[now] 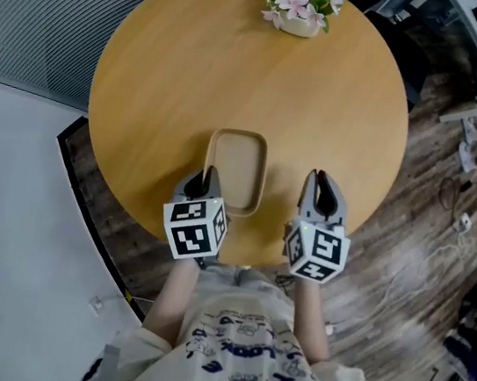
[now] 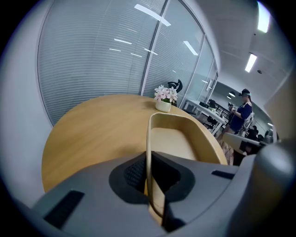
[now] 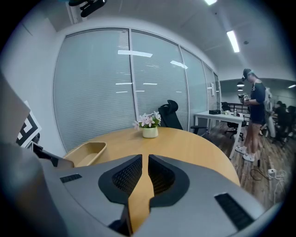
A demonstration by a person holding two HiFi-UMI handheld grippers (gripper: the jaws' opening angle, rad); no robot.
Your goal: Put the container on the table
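Container [image 1: 235,171] of pale tan colour, oblong, shallow and round-cornered, lies empty on the round honey-coloured wooden table [image 1: 239,70], at the side nearest the person, its long axis pointing away from them; whether its near end rests fully on the wood cannot be told. The left gripper [image 1: 206,177] holds the container at its near left corner; in the left gripper view [image 2: 149,162] the thin side wall of the container [image 2: 178,139] stands upright between the two grey jaws, which are clamped on it. To the right of the container, apart from it, the right gripper [image 1: 319,181] hangs over the bare wood; in the right gripper view [image 3: 145,159] its jaws are drawn together with only a thin slit between them and nothing in it, and the container [image 3: 88,152] shows off to its left. Beyond the container's far end, well apart from it and close to the opposite rim of the table [image 3: 185,143], stands a small white pot of pink and white flowers [image 1: 302,4] [image 2: 164,99] [image 3: 149,126]. Further out than the container and the pot, a glass wall with closed grey blinds [image 3: 97,88] runs behind the table [image 2: 92,129]; a black office chair [image 3: 171,115] and a white desk [image 3: 217,115] stand past it on dark wood-patterned floor [image 1: 437,170]; a person in dark clothes [image 3: 253,115] [image 2: 241,113] stands far to the container's right.
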